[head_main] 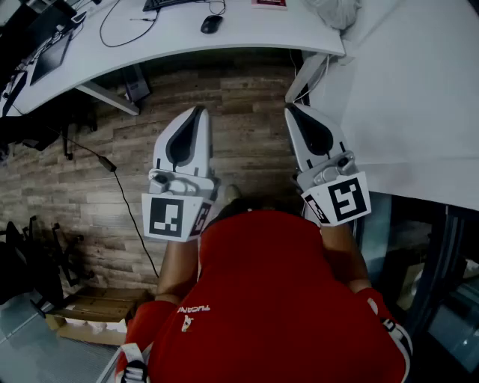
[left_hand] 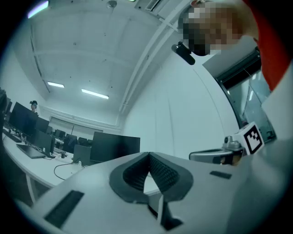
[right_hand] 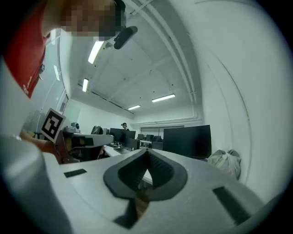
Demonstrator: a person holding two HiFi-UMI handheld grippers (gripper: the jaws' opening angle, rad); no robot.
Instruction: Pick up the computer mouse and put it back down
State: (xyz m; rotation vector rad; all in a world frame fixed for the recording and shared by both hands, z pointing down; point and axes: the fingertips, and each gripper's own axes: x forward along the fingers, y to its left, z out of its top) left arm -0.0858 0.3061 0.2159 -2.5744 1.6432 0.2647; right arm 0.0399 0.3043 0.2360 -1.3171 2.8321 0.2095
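Note:
The black computer mouse [head_main: 212,24] lies on the white desk [head_main: 247,34] at the top of the head view, far ahead of both grippers. A person in a red shirt holds both grippers level over the wooden floor, short of the desk's edge. My left gripper [head_main: 199,110] is shut with nothing between its jaws; its ribbed pads [left_hand: 158,168] meet at the tip. My right gripper [head_main: 290,108] is shut and empty too, its pads [right_hand: 155,164] touching. Neither gripper view shows the mouse.
A thin black cable [head_main: 123,37] loops on the desk left of the mouse, beside a flat dark device [head_main: 49,57]. A white bag [head_main: 334,10] lies at the desk's right end. A white partition [head_main: 419,97] stands at the right. Dark monitors [left_hand: 114,146] stand on the desk.

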